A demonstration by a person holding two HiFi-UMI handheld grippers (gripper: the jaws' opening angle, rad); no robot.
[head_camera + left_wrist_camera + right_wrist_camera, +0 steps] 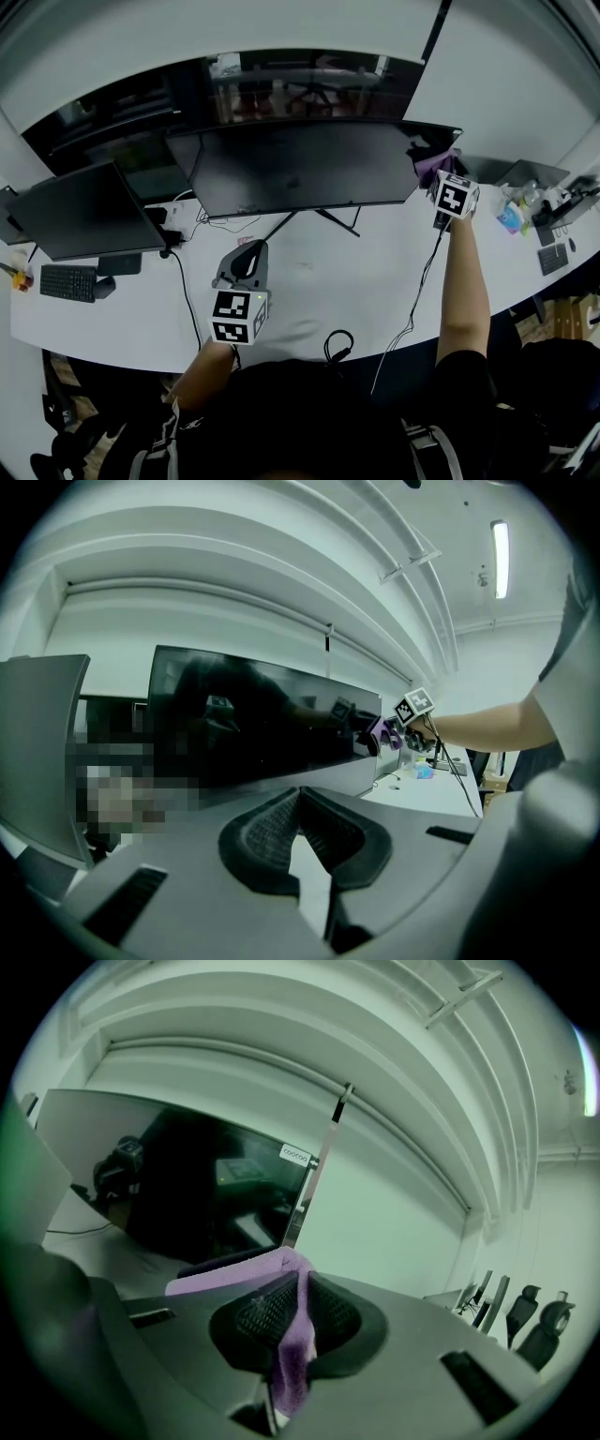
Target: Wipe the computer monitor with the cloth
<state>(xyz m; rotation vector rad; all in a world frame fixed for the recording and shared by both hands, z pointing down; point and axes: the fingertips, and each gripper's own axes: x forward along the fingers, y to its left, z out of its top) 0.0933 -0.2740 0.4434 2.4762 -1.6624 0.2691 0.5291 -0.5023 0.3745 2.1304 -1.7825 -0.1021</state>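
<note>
Cloth [289, 1349] pinched in right claw [302, 1281] by monitor [178, 1185]; left claw [298, 795] pressed together; monitor's label [293, 1155] illegible.

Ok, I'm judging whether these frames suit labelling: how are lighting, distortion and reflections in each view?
Head view: the fisheye bows the desk into an arc, and the corners go dark. Left gripper view: the ceiling light is blown out, and the dark monitor shows reflections. Right gripper view: there is a green cast at the left edge, and the cloth looks soft up close.
</note>
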